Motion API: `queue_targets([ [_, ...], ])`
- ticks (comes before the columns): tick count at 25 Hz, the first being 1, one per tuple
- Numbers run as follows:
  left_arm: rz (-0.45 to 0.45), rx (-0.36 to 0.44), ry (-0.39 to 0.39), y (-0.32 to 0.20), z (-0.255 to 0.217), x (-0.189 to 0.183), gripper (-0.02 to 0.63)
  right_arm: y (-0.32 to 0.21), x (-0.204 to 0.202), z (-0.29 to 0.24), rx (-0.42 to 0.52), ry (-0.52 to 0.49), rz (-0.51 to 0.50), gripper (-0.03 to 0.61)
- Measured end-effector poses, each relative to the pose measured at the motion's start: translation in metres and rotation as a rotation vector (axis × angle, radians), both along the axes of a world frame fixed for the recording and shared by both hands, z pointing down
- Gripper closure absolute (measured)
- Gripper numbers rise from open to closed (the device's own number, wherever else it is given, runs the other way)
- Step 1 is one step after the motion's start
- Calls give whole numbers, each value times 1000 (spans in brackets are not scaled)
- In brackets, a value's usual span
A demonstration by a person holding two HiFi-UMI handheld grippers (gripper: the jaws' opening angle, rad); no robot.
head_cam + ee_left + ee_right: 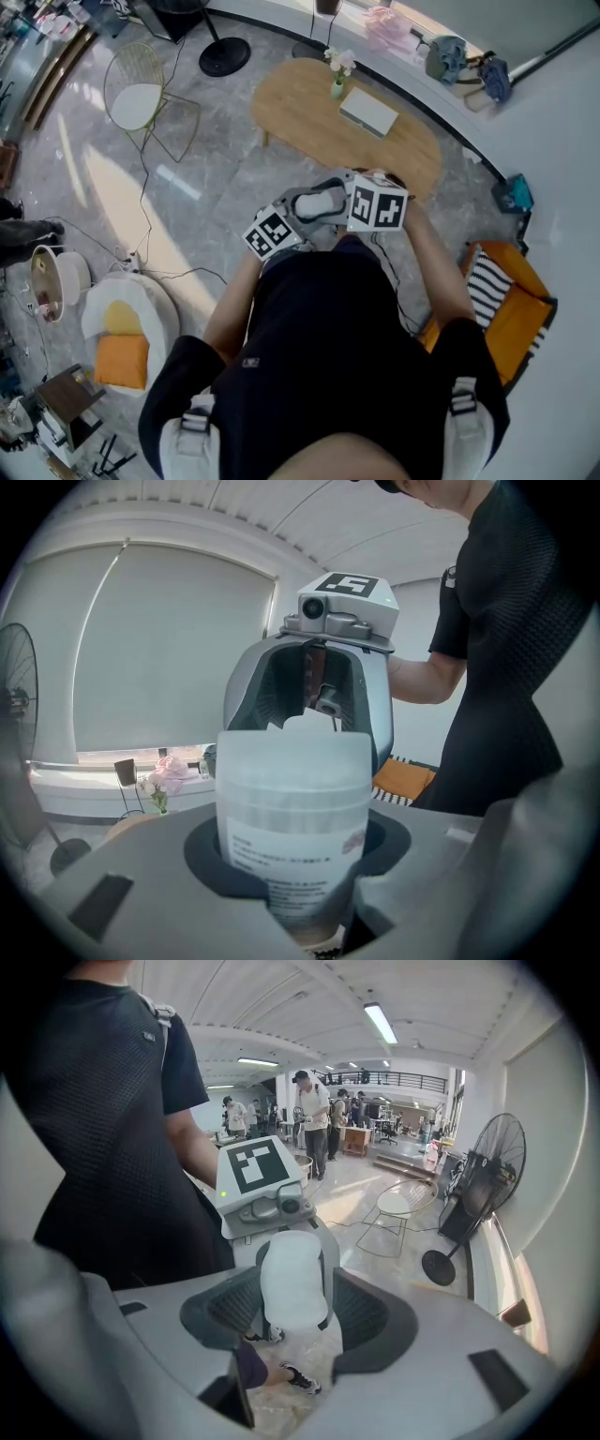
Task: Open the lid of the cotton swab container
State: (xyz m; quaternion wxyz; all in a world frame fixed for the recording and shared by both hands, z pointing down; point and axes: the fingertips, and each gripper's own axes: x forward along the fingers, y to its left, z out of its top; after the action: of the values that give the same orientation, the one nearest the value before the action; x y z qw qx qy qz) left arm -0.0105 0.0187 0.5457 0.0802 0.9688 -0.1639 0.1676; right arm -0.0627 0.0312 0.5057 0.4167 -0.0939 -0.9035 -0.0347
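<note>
The cotton swab container [292, 841] is a frosted white tub with a printed label and a lid [292, 759] on its far end. My left gripper [295, 878] is shut on its body and holds it up in front of the person's chest. Opposite it, my right gripper [323, 691] faces the lid end. In the right gripper view the lid end of the container [293, 1279] sits between the jaws of my right gripper [295, 1314], which stand open with a thin gap on each side. In the head view the container [319, 202] lies between my left gripper [281, 230] and right gripper [375, 204].
An oval wooden table [309, 122] with a white box [368, 111] and a flower vase [337, 70] stands ahead on the marble floor. A wire chair [141, 89] is at the left, an orange cushion [511, 314] at the right. A standing fan [487, 1180] and people are further off.
</note>
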Motion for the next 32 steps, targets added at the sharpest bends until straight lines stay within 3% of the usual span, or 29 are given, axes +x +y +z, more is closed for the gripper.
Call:
queue_targets([
  [13, -12, -18, -35, -3, 9, 2, 420, -1, 5, 8, 83, 52, -35, 370],
  [32, -4, 5, -70, 4, 13, 13, 422, 11, 7, 14, 46, 105, -79, 385],
])
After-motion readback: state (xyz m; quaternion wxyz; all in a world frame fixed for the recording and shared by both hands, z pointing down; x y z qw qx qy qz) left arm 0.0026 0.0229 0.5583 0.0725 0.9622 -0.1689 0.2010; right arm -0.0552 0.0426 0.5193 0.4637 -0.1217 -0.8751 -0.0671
